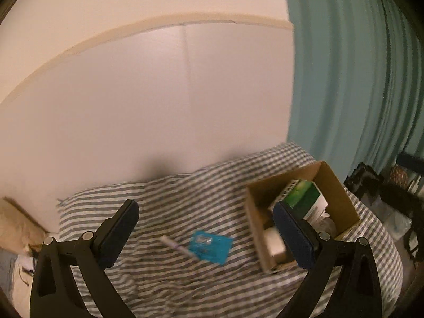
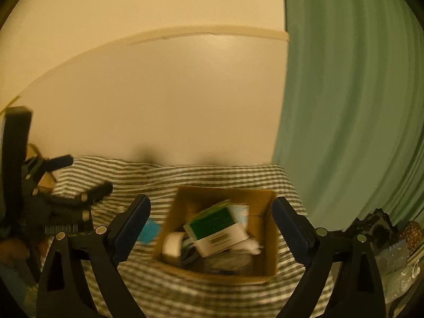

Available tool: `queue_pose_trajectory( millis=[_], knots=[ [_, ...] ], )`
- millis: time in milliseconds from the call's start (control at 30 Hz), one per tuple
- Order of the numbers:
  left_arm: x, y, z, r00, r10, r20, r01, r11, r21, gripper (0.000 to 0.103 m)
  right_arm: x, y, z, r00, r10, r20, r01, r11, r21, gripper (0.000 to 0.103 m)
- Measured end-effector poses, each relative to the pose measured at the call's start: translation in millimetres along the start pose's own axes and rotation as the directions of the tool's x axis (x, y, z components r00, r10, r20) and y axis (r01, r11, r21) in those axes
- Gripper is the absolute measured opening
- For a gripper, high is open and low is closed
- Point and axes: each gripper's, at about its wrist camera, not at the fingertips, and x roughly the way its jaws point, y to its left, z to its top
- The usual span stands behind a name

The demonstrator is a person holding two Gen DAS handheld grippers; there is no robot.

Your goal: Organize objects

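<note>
A brown cardboard box [image 1: 336, 185] stands on a striped bed cover [image 1: 164, 193]. It holds a green and white carton [image 1: 304, 198], a white roll [image 2: 173, 243] and other items. A blue packet [image 1: 209, 246] and a thin white pen [image 1: 176, 246] lie on the cover left of the box. My left gripper [image 1: 206, 225] is open and empty above the packet. My right gripper [image 2: 210, 225] is open and empty above the box [image 2: 185, 193]. The left gripper [image 2: 79, 180] also shows at the left of the right wrist view.
A pale wall [image 1: 132, 106] rises behind the bed. A green curtain [image 1: 357, 79] hangs at the right. Dark clutter and bags [image 1: 384, 193] sit at the right of the bed. A tan pillow [image 1: 16, 222] lies at the far left.
</note>
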Motion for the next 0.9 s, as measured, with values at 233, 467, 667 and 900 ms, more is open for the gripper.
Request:
queue_pose_trajectory(
  millis=[233,467,667,900],
  knots=[
    [-31,78,-30,0.999,0.038,-0.016,-0.04,0.994,-0.102,0.103,-37,75,-13,1.0,0.027,0.014,-0.025,0.997,-0.075,0.097],
    [-20,153,-83,0.99,0.111,-0.081,-0.124,0.976,-0.179,0.103,-5,149,-26,0.99,0.129,-0.064,-0.135,0.986,-0.101,0.097],
    [18,192,-123,0.98,0.148,-0.134,-0.178,0.952,-0.249,0.103,56,197,-45,0.984,0.142,-0.103,-0.154,0.98,-0.124,0.097],
    [83,196,-158,0.958,0.164,-0.235,-0.221,0.945,-0.241,0.103,148,214,-73,0.97,0.102,-0.222,-0.136,0.98,-0.148,0.097]
  ],
)
